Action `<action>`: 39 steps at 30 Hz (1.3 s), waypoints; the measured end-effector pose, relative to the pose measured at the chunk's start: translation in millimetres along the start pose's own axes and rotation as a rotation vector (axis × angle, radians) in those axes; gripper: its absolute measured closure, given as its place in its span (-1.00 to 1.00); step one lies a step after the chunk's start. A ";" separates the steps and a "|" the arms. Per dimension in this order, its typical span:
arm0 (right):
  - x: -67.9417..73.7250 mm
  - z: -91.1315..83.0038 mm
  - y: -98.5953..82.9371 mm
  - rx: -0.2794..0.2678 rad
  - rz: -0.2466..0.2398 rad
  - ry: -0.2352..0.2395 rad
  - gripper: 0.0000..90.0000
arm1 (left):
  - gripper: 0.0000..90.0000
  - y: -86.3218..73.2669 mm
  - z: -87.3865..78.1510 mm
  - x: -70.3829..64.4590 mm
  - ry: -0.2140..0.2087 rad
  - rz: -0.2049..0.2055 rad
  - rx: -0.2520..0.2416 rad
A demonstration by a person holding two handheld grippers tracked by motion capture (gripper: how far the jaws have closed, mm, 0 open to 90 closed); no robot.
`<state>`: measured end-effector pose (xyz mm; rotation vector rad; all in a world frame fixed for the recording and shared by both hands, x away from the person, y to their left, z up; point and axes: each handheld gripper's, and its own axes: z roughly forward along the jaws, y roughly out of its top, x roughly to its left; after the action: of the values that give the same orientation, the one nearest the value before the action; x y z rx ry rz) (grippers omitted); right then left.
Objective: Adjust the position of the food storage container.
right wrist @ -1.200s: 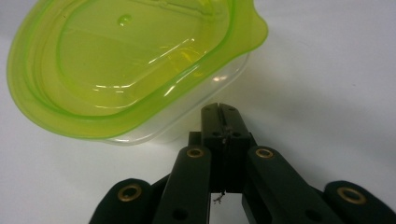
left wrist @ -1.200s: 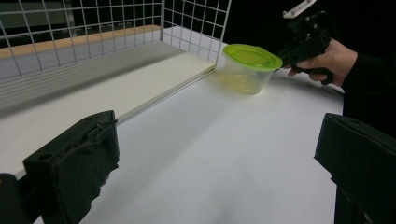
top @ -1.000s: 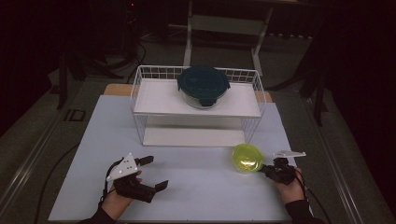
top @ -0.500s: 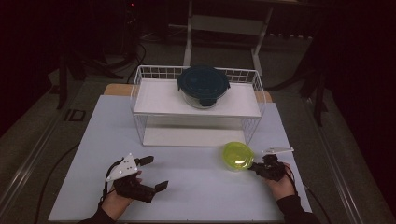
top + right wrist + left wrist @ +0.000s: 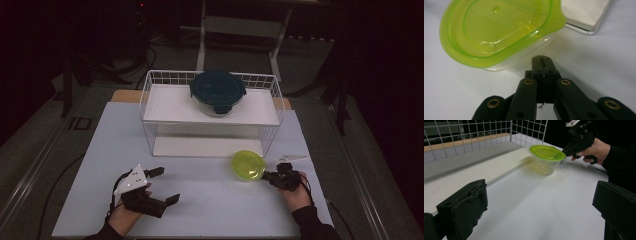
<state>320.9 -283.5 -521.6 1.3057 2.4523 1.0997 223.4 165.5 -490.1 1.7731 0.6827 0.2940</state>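
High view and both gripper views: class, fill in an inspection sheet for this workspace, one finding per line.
Surface: white table, bare in front.
Job's things: green-lidded tub on the table, before the wire rack.
Clutter: dark-lidded glass container on the rack's shelf.
Grippers: right tool shut, tips at the tub's rim; left tool open, apart from it.
Cables: one trails from the left tool.
Surroundings: dark, grey floor.

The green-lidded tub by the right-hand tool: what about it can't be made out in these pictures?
- Contents of the green-lidded tub: the right gripper view's tinted lid hides them; the left gripper view's cloudy wall blurs them.
- Contact with the right tool: its shut tips meet the tub under the lid's rim; touching or apart is unclear.
- Lid's left edge: cut off in the right gripper view.
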 end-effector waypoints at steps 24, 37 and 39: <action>17.9 30.3 24.3 0.026 -0.047 0.009 1.00 | -1.00 -0.4 0.6 -1.0 -0.004 0.009 0.005; 31.9 53.2 40.8 0.026 -0.063 0.056 1.00 | -1.00 -0.6 0.7 -1.0 -0.007 0.006 0.004; 35.9 56.1 42.6 0.024 -0.068 0.066 1.00 | -1.00 -0.7 0.6 -1.0 -0.008 0.007 0.005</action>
<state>352.0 -210.9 -526.5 1.2020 2.5447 1.1179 222.7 164.5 -490.8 1.7811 0.6726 0.2901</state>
